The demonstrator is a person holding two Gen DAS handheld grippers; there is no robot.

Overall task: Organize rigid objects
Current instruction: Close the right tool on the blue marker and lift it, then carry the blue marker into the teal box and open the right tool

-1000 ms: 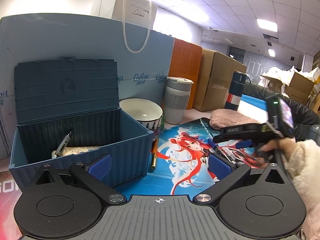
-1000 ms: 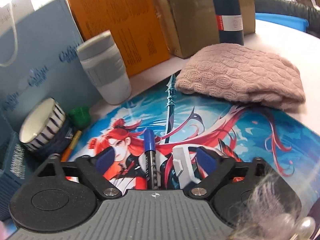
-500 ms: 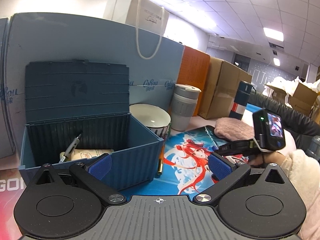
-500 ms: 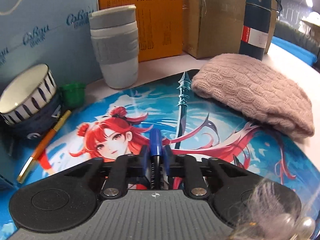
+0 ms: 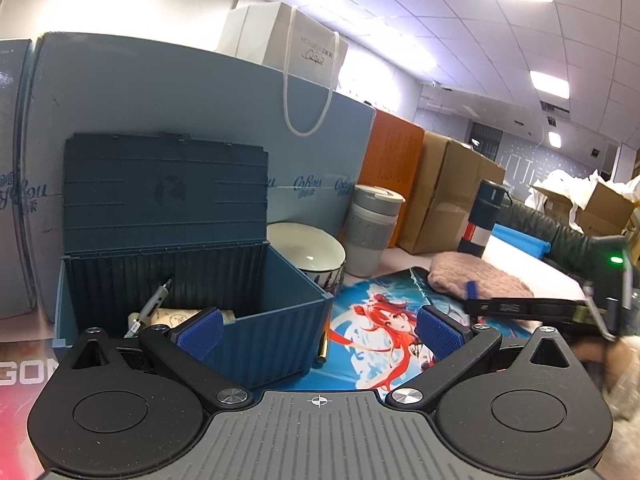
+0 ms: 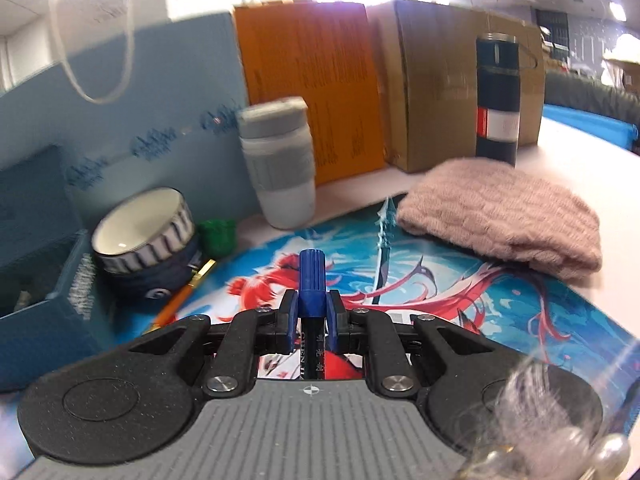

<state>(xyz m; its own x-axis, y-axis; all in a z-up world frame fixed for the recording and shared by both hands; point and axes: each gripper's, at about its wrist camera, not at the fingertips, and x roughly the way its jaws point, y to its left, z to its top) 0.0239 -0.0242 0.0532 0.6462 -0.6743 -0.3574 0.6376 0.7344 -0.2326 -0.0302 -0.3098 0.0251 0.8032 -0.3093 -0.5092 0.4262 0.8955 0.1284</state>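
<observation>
My right gripper is shut on a blue-capped marker, held above the anime desk mat; the cap sticks out forward. In the left wrist view the right gripper and the marker's cap show at the right. My left gripper is open and empty, just in front of an open blue storage box that holds a silver pen and a card. An orange pen lies on the mat beside the box.
A striped bowl, a small green cup, a grey tumbler, a dark flask and a pink knitted hat sit toward the back. Blue bags and cardboard boxes wall the far side.
My right gripper closed on the blue marker and lifted it off the mat. The left gripper stayed open and drifted slightly, keeping the box in front.
</observation>
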